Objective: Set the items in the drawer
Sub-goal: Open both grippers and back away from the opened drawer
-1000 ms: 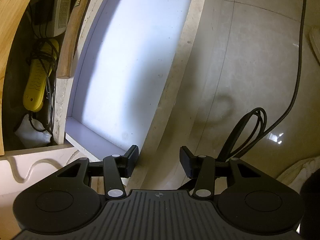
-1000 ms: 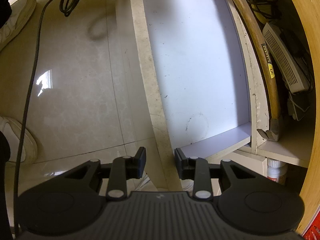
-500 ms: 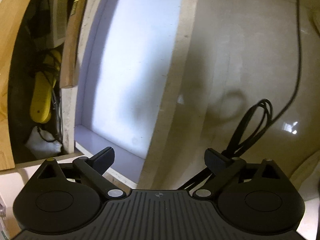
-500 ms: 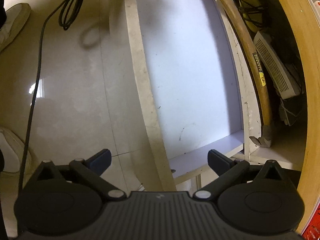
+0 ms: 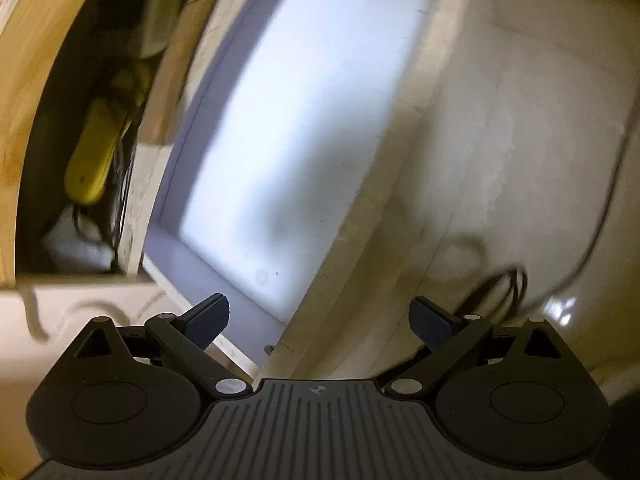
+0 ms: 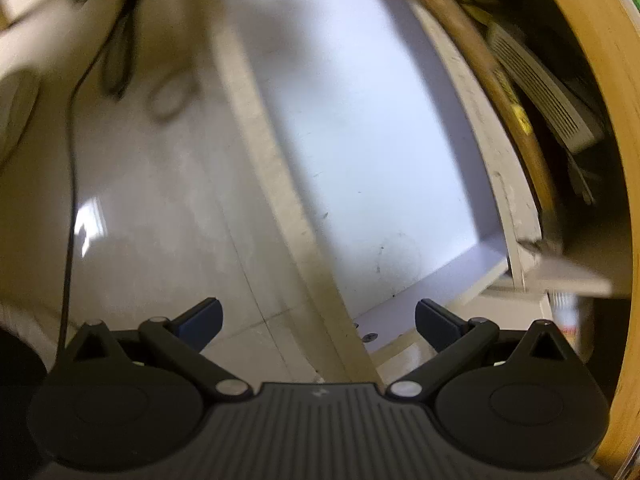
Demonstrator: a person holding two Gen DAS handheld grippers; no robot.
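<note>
A pulled-out drawer [image 5: 384, 196] with a pale bare bottom and a beige front board lies below both grippers, and nothing lies in it. My left gripper [image 5: 319, 318] hangs open over the drawer's near corner, with nothing between its fingers. In the right wrist view the same drawer [image 6: 280, 184] runs up the middle. My right gripper [image 6: 318, 318] is open above its front board, holding nothing. Both views are blurred.
Behind the drawer, the wooden cabinet holds a yellow object [image 5: 94, 152], a white slatted box [image 6: 548, 108], a wooden-handled hammer [image 6: 472, 52] and tangled cords. A black cable [image 5: 504, 288] loops over the shiny tiled floor [image 6: 152, 208].
Both grippers went from nearly shut to fully open. Both views have rolled a little, so the drawer leans differently in each.
</note>
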